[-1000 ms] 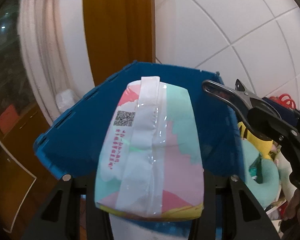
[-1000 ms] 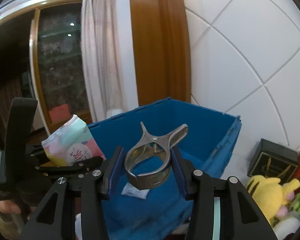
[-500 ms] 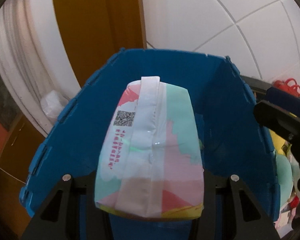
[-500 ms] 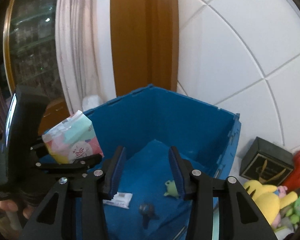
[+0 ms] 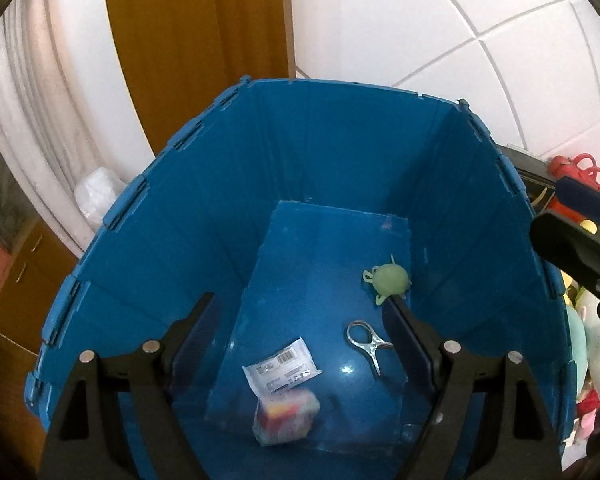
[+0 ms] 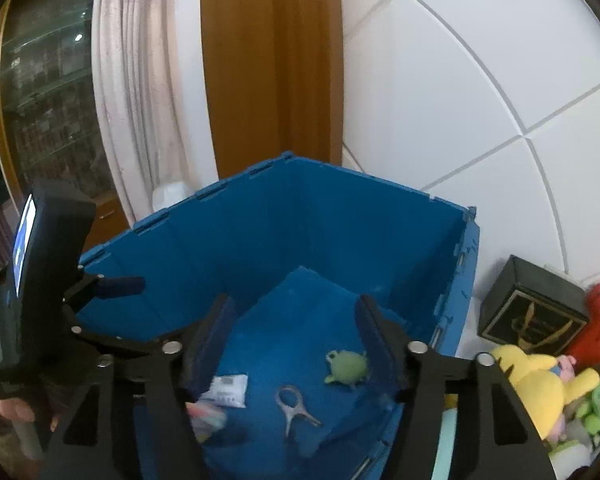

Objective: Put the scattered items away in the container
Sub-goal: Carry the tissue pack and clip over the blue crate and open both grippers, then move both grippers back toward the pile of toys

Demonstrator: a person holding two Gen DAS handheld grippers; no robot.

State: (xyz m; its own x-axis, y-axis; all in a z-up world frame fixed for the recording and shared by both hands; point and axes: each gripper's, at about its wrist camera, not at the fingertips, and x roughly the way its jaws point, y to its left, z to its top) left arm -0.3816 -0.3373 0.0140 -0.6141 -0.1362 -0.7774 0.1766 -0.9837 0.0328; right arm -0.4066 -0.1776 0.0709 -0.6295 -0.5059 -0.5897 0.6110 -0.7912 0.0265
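The blue crate (image 5: 340, 152) stands open below both grippers; it also shows in the right wrist view (image 6: 340, 216). On its floor lie a pastel tissue pack (image 5: 286, 414), a small white packet (image 5: 282, 370), a metal clamp (image 5: 366, 340) and a green toy turtle (image 5: 388, 282). The right wrist view shows the same clamp (image 6: 294, 406), turtle (image 6: 348, 366), white packet (image 6: 228, 390) and tissue pack (image 6: 206, 416). My left gripper (image 5: 300, 320) is open and empty above the crate. My right gripper (image 6: 294, 328) is open and empty above the crate.
A black box (image 6: 534, 310), a red toy (image 6: 596, 320) and a yellow plush (image 6: 540, 384) lie right of the crate on the white tiled floor. A wooden post (image 6: 268, 64) and a white curtain (image 6: 140, 80) stand behind the crate.
My right gripper opened and the metal clamp dropped into the crate. My left gripper then opened and the tissue pack fell onto the crate floor. Both grippers moved over the crate.
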